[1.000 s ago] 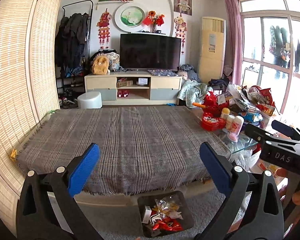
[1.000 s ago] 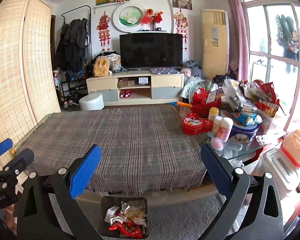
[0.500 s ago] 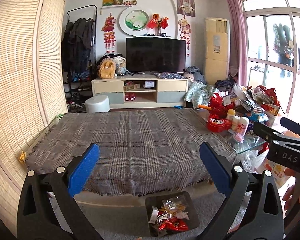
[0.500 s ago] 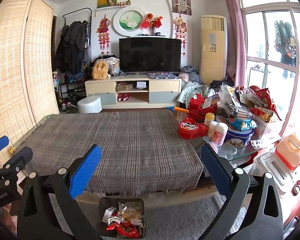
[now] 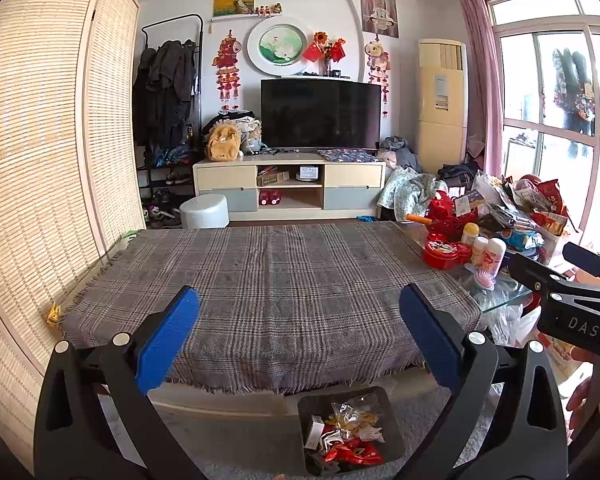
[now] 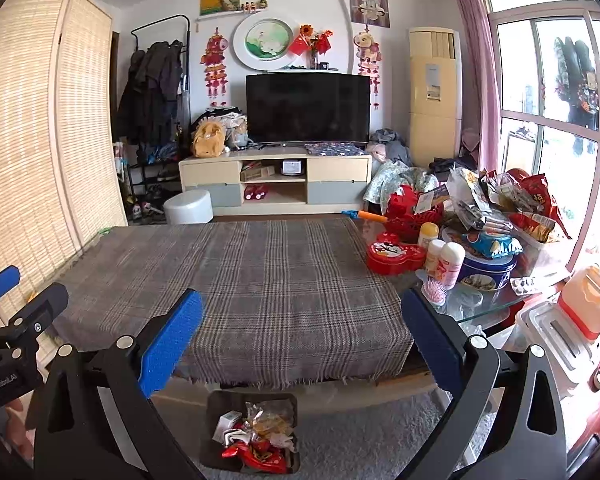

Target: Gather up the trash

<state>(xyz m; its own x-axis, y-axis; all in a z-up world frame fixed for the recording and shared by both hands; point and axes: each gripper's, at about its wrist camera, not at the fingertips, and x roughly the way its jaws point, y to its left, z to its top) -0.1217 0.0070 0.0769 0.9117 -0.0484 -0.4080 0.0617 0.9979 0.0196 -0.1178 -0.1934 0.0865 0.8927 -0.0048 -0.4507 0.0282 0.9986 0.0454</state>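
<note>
A dark bin (image 5: 384, 400) (image 6: 216, 408) stands on the floor below the table's front edge, holding red, white and clear wrappers (image 5: 348, 436) (image 6: 256, 436). My left gripper (image 5: 298, 336) is open and empty, held above and behind the bin. My right gripper (image 6: 302, 336) is open and empty too, beside it; it shows at the right edge of the left wrist view (image 5: 572, 276). The left gripper shows at the left edge of the right wrist view (image 6: 16, 308). The plaid tablecloth (image 5: 268, 280) (image 6: 260, 272) carries no trash.
A glass table end at the right holds snack bags (image 6: 500, 208), a red tin (image 6: 396, 256), bottles (image 6: 444, 260) and a pink brush (image 6: 434, 292). An orange jug (image 6: 588, 304) stands on a white box. A bamboo screen (image 5: 40, 160) lines the left.
Both grippers have pulled back and risen slightly, so the table and bin sit farther away and lower in view. Both stay open and empty.
</note>
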